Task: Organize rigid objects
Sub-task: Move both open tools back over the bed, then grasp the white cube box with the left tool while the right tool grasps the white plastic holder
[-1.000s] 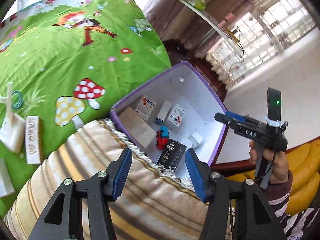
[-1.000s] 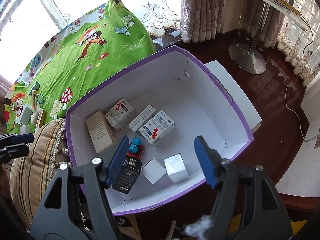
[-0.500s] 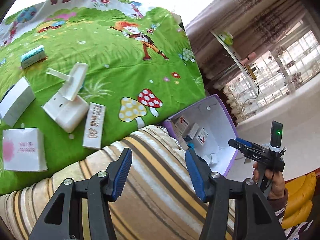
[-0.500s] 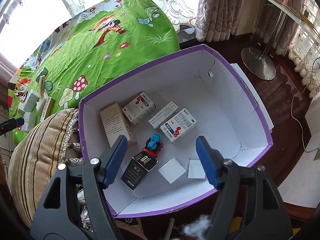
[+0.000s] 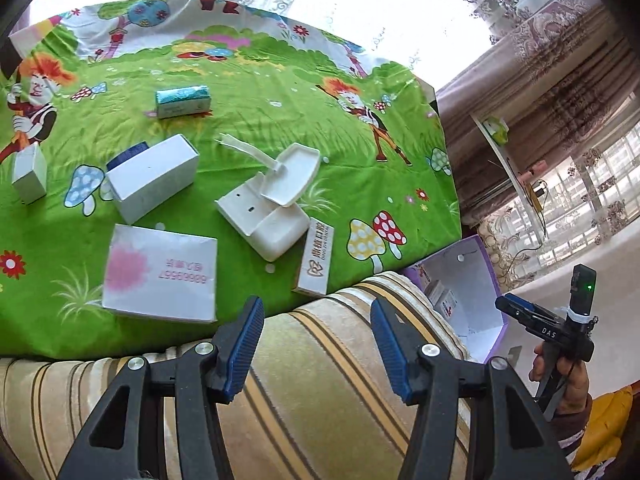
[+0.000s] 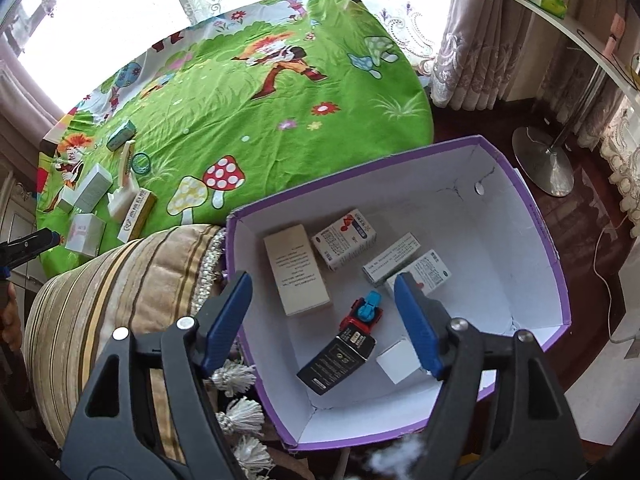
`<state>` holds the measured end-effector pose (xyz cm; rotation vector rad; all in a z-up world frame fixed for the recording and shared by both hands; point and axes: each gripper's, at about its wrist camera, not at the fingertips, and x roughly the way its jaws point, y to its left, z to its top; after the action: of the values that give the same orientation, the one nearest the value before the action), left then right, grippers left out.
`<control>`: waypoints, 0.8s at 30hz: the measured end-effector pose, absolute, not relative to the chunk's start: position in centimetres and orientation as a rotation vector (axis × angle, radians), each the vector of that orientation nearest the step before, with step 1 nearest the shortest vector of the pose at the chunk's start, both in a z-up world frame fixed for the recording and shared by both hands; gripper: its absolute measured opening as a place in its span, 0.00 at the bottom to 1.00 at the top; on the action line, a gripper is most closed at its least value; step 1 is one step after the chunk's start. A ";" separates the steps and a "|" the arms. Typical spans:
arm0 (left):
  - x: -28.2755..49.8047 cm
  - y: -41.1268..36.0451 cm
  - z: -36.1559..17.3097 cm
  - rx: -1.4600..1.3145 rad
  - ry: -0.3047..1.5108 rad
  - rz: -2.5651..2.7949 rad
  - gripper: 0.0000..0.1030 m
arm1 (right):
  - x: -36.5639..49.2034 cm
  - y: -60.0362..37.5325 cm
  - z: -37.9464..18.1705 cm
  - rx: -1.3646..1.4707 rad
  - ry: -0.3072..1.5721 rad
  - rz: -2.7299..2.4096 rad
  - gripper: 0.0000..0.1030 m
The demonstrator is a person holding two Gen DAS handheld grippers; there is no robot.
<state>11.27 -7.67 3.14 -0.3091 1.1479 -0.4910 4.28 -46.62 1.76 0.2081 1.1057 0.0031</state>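
My left gripper (image 5: 318, 344) is open and empty above a striped cushion (image 5: 320, 392). Beyond it, on the green cartoon sheet (image 5: 260, 92), lie a pink-flowered white box (image 5: 160, 274), a narrow cream box (image 5: 318, 262), an opened white case (image 5: 272, 200), a plain white box (image 5: 152, 178) and a teal packet (image 5: 182, 100). My right gripper (image 6: 324, 320) hangs empty over the purple-rimmed box (image 6: 532, 216), its jaws opening. Inside lie a toy car (image 6: 366, 312), a black carton (image 6: 338, 360), a beige box (image 6: 296, 274), medicine boxes (image 6: 346, 238) and a white cube (image 6: 396, 360).
The purple box (image 5: 464, 280) shows past the cushion in the left wrist view, with the other hand-held gripper (image 5: 548, 332) beside it. A curtain (image 6: 472, 40), a white shelf (image 6: 568, 28) and a metal stand base (image 6: 544, 164) stand on the dark wood floor.
My left gripper swung from the purple box over the cushion toward the sheet, bringing the scattered boxes into view. My right gripper shifted over the box and its jaws widened.
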 end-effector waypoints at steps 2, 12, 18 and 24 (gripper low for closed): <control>11.4 -6.4 3.0 -0.324 1.145 -0.471 0.55 | 5.0 -45.3 2.2 0.191 1.098 0.030 0.75; 12.2 0.1 2.3 -0.393 1.128 -0.348 0.55 | 8.9 -38.7 3.6 0.102 1.082 0.141 0.76; 13.7 4.6 2.3 -0.426 1.105 -0.245 0.55 | 11.3 -35.3 3.8 0.073 1.082 0.203 0.76; 16.3 9.0 1.8 -0.468 1.094 -0.113 0.55 | 14.3 -31.6 4.0 0.023 1.081 0.253 0.76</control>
<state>16.25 8.98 1.77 -0.4680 1.0942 -0.1126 14.29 -31.56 4.02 0.0228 1.0810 0.2532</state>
